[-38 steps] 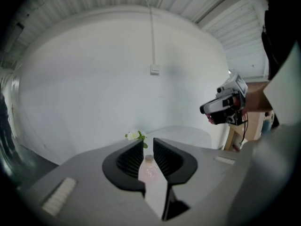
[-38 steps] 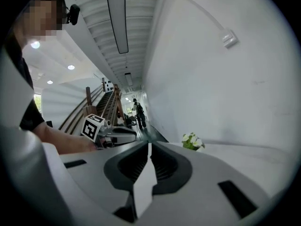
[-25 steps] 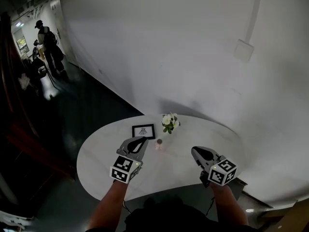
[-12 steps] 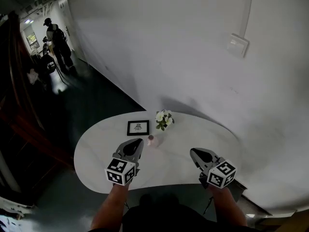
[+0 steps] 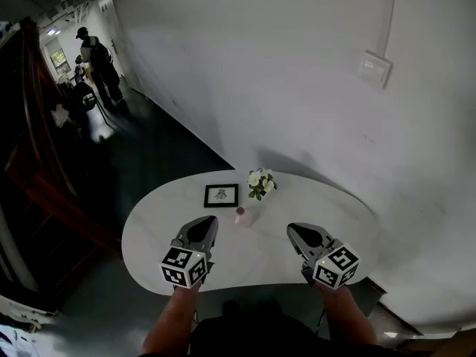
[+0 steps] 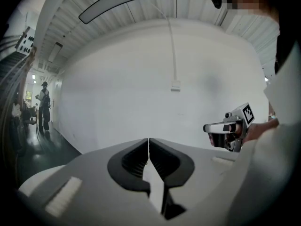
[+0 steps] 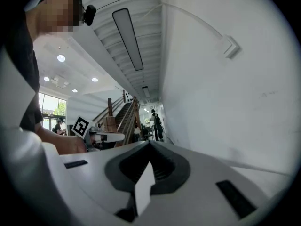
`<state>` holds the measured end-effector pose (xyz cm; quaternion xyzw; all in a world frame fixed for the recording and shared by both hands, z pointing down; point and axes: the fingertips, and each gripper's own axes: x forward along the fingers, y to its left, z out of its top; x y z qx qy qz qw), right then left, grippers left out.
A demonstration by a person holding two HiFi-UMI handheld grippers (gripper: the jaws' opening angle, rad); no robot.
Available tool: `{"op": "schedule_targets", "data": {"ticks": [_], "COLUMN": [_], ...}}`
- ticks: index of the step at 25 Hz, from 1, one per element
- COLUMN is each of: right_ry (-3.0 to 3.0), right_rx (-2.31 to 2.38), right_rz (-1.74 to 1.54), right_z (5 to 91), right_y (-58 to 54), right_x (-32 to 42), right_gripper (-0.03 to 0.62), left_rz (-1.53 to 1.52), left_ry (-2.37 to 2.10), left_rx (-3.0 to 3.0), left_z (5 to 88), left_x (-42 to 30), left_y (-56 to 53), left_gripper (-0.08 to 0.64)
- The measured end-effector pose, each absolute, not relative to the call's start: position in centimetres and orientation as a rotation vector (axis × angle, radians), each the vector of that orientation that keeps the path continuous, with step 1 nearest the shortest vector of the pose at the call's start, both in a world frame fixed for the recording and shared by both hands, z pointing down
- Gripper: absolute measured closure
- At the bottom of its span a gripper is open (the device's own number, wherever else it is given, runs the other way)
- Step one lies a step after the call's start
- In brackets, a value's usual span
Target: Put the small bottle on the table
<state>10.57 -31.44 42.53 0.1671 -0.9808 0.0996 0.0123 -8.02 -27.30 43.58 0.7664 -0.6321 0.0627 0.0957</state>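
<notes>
The small pink bottle (image 5: pixel 240 215) stands upright on the white oval table (image 5: pixel 160 233), free of both grippers. My left gripper (image 5: pixel 210 220) hovers just left of it and a little nearer to me; in the left gripper view its jaws (image 6: pixel 148 139) are shut with nothing between them. To the bottle's right, my right gripper (image 5: pixel 291 227) hangs over the table. In the right gripper view its jaws (image 7: pixel 150 142) also meet and hold nothing. Both gripper views point above the table, so the bottle is hidden there.
A small black picture frame (image 5: pixel 221 195) and a little bunch of white flowers (image 5: pixel 260 182) stand behind the bottle. A white wall with a switch box (image 5: pixel 374 67) rises beyond the table. Dark floor lies to the left, with a person (image 5: pixel 95 58) far off.
The left gripper has drawn back from the bottle toward me, so the gap between them is wider. The bottle stays on the table. The right gripper has hardly moved.
</notes>
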Motion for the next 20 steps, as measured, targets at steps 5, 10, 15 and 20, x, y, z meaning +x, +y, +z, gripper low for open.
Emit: {"op": "schedule_targets", "data": {"ticks": [5,10,15,20], "right_ry": [-3.065,-3.052,-3.04,-3.038], "right_rx": [0.538,0.552,0.583,0.595], "right_rz": [0.21,0.187,0.19,0.191], "right_z": [40.7,40.2,40.1,39.9], "right_y": [-31.6,-31.2,-30.9,-30.4], "right_x": [8.7,7.8,7.5,7.2], "right_gripper": [0.581,0.581,0.581,0.581], "left_rz": [0.162,0.131,0.128,0.118], "left_ry": [-1.897,-1.896,-1.87,-1.853], "left_rx": [2.316,2.35,2.357,2.359], "left_z": [42.0,41.1,41.3,41.5], "left_x": [-10.1,-11.0,-11.4,-11.5], "left_y": [-27.6,-27.7,-27.5,-27.1], "left_gripper": [0.541,0.541,0.541,0.541]}}
